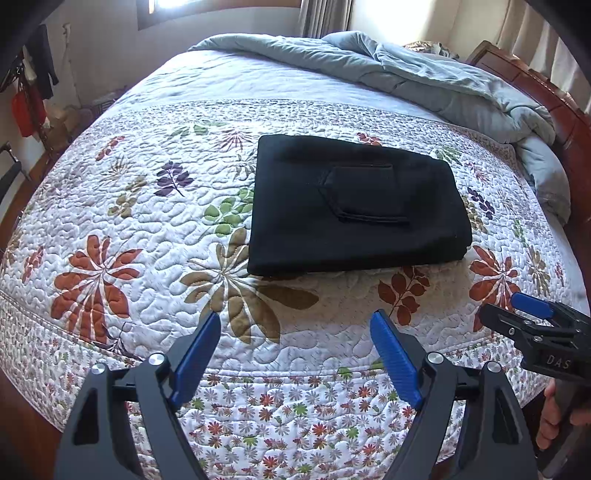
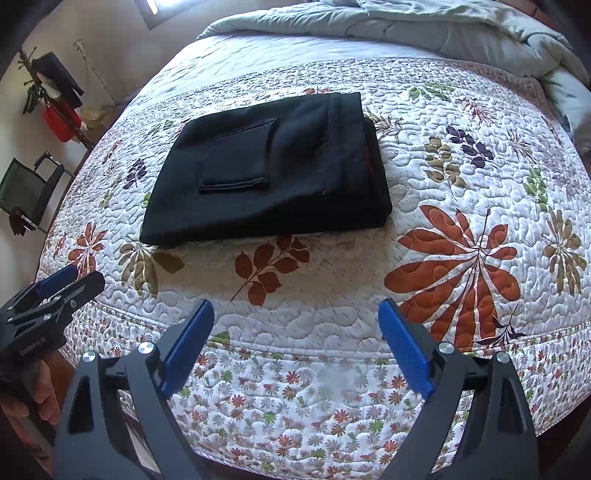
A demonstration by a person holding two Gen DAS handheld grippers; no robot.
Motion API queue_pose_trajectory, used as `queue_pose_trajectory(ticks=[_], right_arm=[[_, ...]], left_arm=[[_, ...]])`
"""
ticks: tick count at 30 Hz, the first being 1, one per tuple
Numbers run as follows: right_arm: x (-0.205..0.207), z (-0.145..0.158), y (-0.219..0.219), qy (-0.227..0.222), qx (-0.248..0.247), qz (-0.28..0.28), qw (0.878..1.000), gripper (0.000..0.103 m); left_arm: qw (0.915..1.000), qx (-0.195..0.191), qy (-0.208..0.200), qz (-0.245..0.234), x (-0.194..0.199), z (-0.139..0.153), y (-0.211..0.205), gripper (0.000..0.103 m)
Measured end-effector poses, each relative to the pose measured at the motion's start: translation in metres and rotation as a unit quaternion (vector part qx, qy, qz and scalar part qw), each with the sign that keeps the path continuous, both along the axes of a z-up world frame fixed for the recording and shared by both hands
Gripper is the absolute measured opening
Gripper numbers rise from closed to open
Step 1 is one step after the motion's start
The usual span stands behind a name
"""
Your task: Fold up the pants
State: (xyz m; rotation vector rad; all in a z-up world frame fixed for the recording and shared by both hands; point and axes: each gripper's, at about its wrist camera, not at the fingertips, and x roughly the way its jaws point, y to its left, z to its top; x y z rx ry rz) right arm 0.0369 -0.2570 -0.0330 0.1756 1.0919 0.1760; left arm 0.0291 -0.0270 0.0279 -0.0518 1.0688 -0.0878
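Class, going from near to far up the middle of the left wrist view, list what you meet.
left gripper → floral quilt → folded black pants → rumpled grey-blue comforter → curtain

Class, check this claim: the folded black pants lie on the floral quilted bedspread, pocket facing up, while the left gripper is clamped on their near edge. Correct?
Wrong on the grip. The left wrist view shows the left gripper open, short of the folded black pants on the floral quilted bedspread.
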Motion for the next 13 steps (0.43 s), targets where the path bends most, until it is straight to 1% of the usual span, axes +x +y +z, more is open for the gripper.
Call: queue_pose_trajectory(ticks=[13], right_arm=[[-0.0002,-0.0008,-0.0018,0.000,0.002,-0.001,1.000,0.091]], left_arm=[[0.9999,0.008,-0.002,-0.010,-0.0009,0.0046,-0.0049,0.084]])
